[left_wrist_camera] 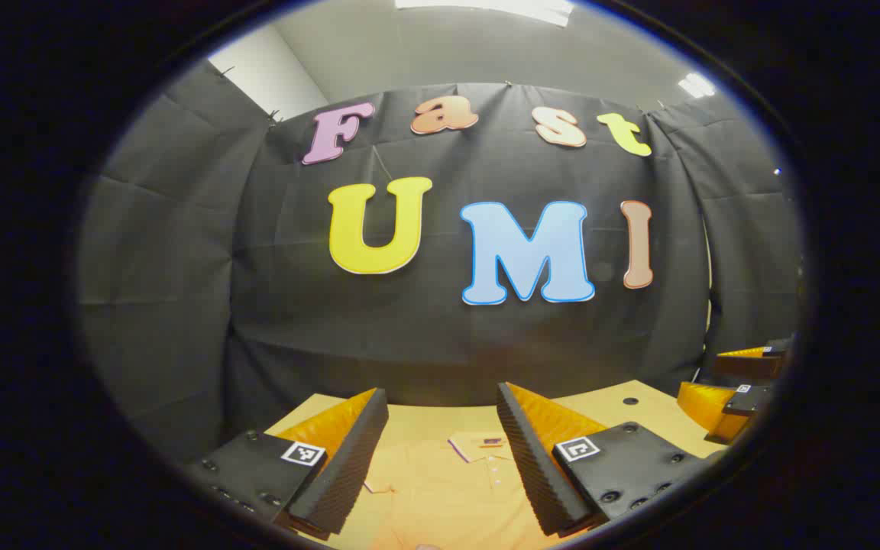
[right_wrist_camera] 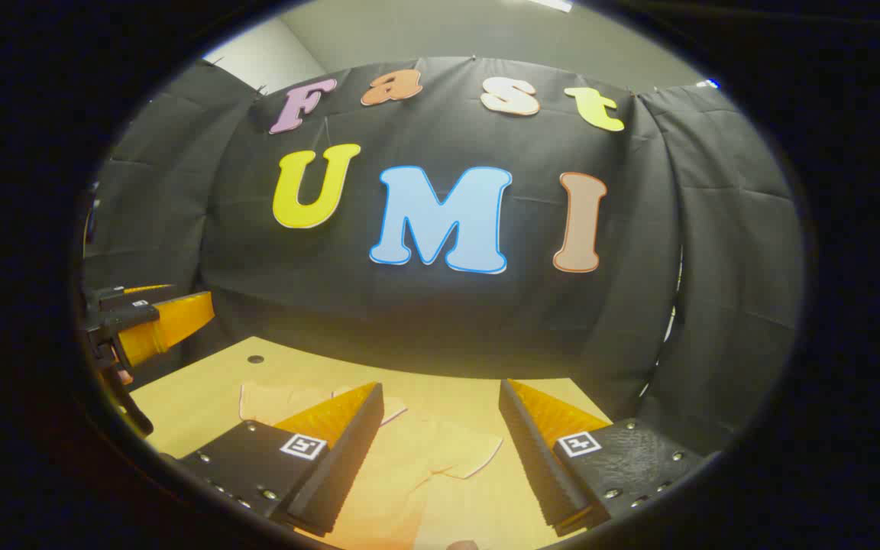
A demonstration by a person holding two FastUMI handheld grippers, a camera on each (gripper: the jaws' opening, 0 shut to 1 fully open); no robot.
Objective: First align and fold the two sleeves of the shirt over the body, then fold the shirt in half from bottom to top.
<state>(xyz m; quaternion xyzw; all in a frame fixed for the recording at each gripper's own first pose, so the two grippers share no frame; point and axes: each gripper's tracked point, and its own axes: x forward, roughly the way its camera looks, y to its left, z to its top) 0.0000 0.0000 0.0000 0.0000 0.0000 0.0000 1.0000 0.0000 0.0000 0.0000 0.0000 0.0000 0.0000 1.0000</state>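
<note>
A light orange shirt [left_wrist_camera: 448, 489] lies flat on the wooden table [left_wrist_camera: 425, 418]; its collar [left_wrist_camera: 478, 443] faces the far wall. My left gripper [left_wrist_camera: 440, 443] hovers above the shirt's collar area, open, with nothing between its fingers. In the right gripper view, the shirt [right_wrist_camera: 425, 466] shows a short sleeve [right_wrist_camera: 470, 454] spread out to the right and another sleeve [right_wrist_camera: 279, 401] to the left. My right gripper [right_wrist_camera: 440, 439] hangs open over that side of the shirt. Each gripper shows at the edge of the other's view: the right gripper [left_wrist_camera: 738, 382] and the left gripper [right_wrist_camera: 150, 321].
The black cloth wall [left_wrist_camera: 440, 321] rises right behind the table's far edge. A small dark hole [right_wrist_camera: 255, 358] marks the tabletop at the far left corner, seen too as a hole [left_wrist_camera: 629, 400] in the left gripper view.
</note>
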